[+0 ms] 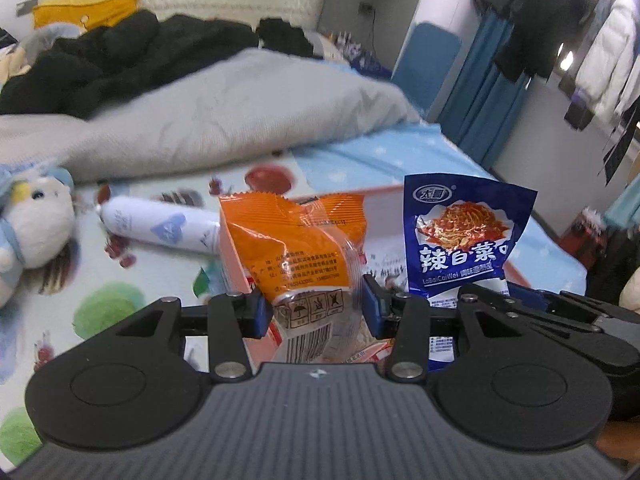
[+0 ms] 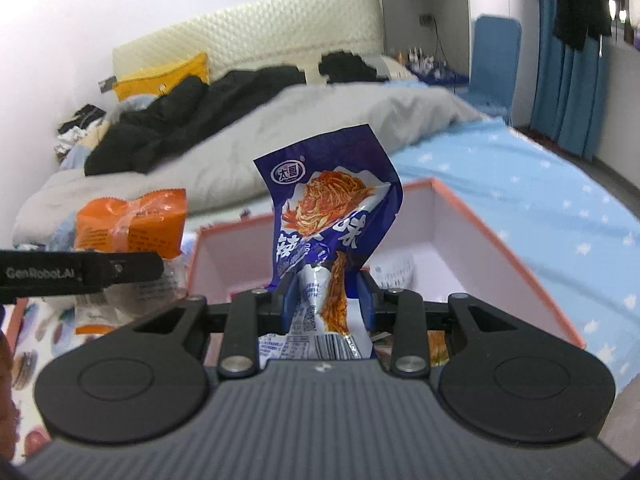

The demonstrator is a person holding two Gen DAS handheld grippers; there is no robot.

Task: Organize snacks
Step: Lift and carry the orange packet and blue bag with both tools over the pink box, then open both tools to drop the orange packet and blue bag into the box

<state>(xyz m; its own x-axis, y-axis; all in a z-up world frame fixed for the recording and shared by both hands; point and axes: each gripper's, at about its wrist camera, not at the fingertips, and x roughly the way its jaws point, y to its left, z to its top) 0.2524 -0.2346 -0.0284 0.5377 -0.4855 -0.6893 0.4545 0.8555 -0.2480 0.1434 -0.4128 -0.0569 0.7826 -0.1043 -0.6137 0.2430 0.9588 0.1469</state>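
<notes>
My left gripper [image 1: 318,306] is shut on an orange snack packet [image 1: 296,248] and holds it upright over the near left side of a pink-edged box [image 1: 384,204]. My right gripper [image 2: 326,300] is shut on a blue snack packet [image 2: 328,208] with a noodle picture and holds it above the open box [image 2: 452,216]. The blue packet [image 1: 460,236] and the right gripper also show at the right of the left wrist view. The orange packet [image 2: 136,224] and the left gripper's finger [image 2: 80,272] show at the left of the right wrist view. Some packets lie inside the box.
The box sits on a bed with a fruit-print mat [image 1: 108,304] and a light blue sheet [image 2: 540,184]. A white tube [image 1: 160,228] and a plush toy [image 1: 28,232] lie left of the box. A grey duvet [image 1: 224,120] and black clothes [image 1: 120,56] are behind.
</notes>
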